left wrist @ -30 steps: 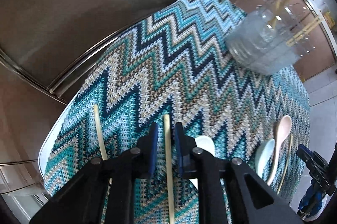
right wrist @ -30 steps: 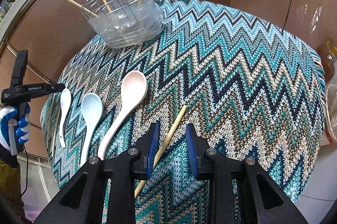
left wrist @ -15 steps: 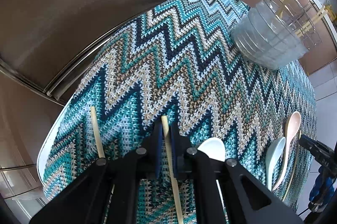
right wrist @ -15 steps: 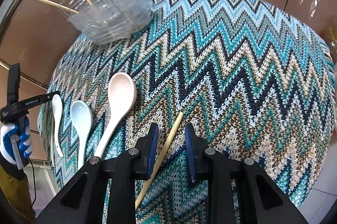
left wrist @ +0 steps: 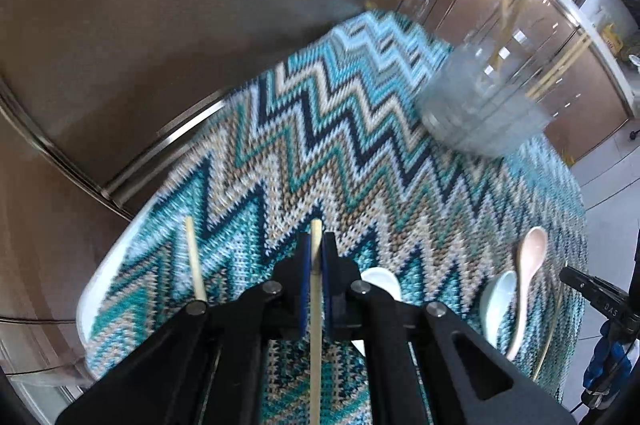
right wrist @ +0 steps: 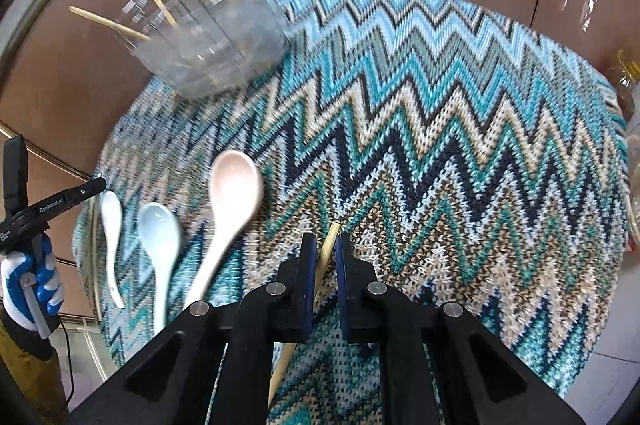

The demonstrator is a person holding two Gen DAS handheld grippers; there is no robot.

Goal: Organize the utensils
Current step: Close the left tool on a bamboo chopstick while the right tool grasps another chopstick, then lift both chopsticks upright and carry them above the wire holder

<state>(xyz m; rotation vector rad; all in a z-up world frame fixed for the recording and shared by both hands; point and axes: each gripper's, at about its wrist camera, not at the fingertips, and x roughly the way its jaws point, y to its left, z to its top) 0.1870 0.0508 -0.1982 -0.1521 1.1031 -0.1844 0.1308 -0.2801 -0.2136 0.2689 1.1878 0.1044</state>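
Note:
My left gripper (left wrist: 316, 245) is shut on a pale wooden chopstick (left wrist: 316, 345) that runs straight back between its blue pads, the jaws still closing tight. A second chopstick (left wrist: 195, 261) lies on the cloth to its left. In the right wrist view my right gripper (right wrist: 325, 253) has its jaws closing on another chopstick (right wrist: 329, 243), which slants between the pads and touches both. A pink spoon (right wrist: 232, 193), a light blue spoon (right wrist: 158, 229) and a white spoon (right wrist: 111, 225) lie to its left. The clear holder (right wrist: 216, 37) with several chopsticks stands at the far side.
A zigzag knitted cloth (right wrist: 440, 105) covers the round table. A hand in a blue and white glove (right wrist: 28, 277) shows at the left edge of the right wrist view. Brown cabinet fronts (left wrist: 200, 5) surround the table. A thin stick (right wrist: 94, 245) lies near the cloth's left rim.
The left jaws went from open around the chopstick to shut on it, and that view shifted a little. The right jaws narrowed from wide apart to close against their chopstick.

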